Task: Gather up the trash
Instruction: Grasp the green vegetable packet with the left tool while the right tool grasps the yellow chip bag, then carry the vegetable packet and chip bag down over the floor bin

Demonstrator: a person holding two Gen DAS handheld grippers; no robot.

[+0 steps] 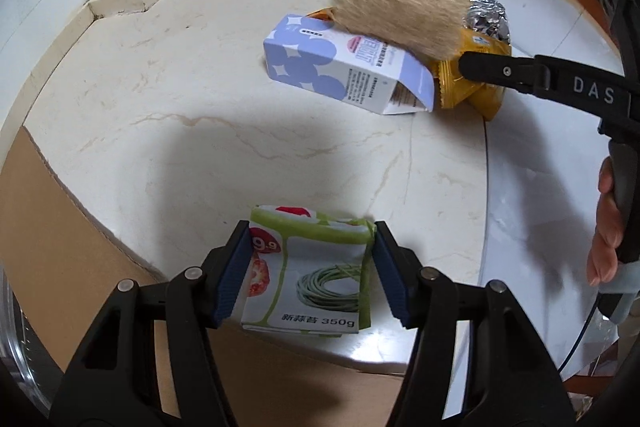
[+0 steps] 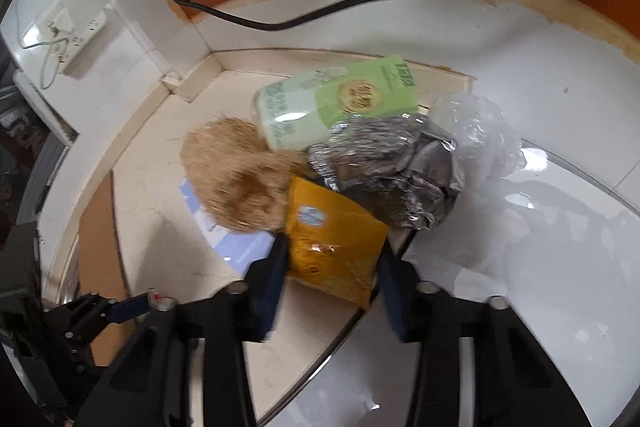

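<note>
The left gripper (image 1: 310,269) has its two blue-padded fingers (image 1: 234,275) pressed against the sides of one folded green-and-white printed paper leaflet (image 1: 310,267), which lies on the cream marble counter (image 1: 160,99) near its front edge. Beyond those fingers lie one lilac-and-white cardboard carton (image 1: 340,67) on its side and one tan fuzzy windscreen (image 1: 400,13). The right gripper (image 2: 332,275) has its two fingers (image 2: 268,287) closed on one yellow crinkled snack packet (image 2: 332,243). Just past those fingertips sit one crumpled silver foil wrapper (image 2: 384,171), one pale green plastic pack (image 2: 336,107) and one clear plastic bag (image 2: 480,135).
</note>
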